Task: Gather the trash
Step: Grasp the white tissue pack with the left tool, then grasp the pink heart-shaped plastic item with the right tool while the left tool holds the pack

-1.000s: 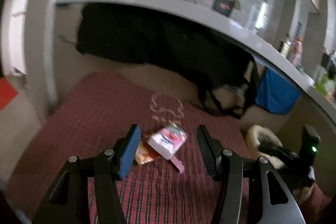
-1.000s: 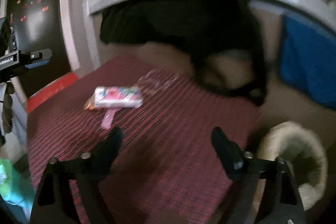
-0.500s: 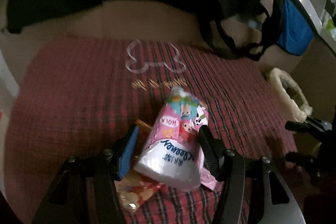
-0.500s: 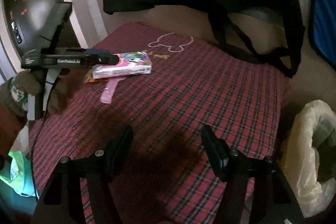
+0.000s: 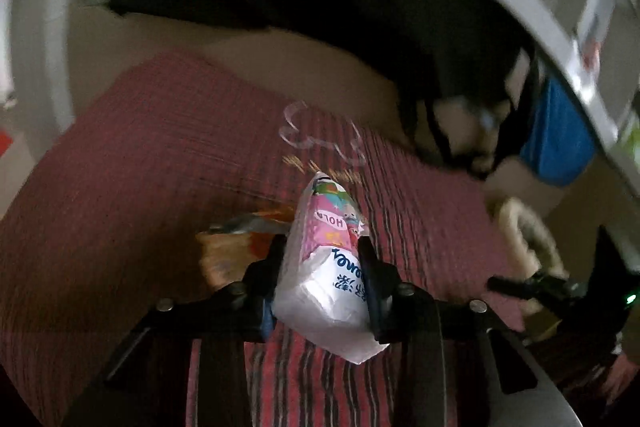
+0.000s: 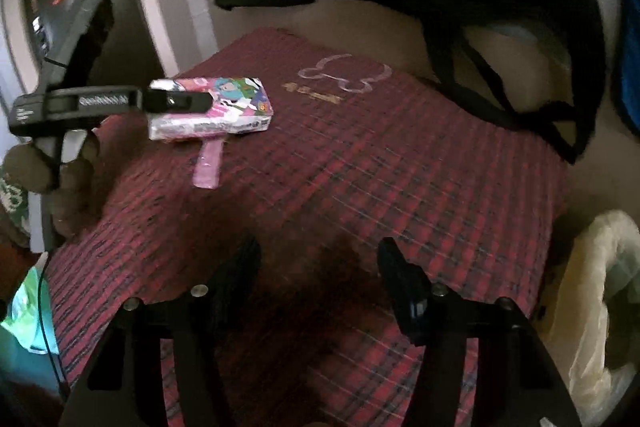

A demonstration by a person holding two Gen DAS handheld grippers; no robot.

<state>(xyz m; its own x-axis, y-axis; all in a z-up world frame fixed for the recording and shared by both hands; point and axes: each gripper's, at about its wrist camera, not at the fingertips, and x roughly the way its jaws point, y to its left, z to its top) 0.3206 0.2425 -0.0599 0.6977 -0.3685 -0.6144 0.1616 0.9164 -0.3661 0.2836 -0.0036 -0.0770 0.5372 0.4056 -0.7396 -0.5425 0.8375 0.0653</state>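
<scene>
Now left gripper (image 5: 324,259) clamps tissue pack (image 5: 328,267) — lifted (pink); right gripper (image 6: 320,267) spread.

Bare plaid cushion (image 6: 400,167) before right gripper (image 6: 320,277)

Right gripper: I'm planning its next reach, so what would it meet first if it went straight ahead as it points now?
Probably the red plaid cushion: the open right gripper points across bare fabric. The tissue pack lies well left, the bin bag right. Depth is uncertain.

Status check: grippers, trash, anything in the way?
Left gripper shut on tissue pack, lifted off red cloth. Right gripper open, holding nothing. Pink wrapper and orange wrapper on cloth. Bin at right, path clear.
</scene>
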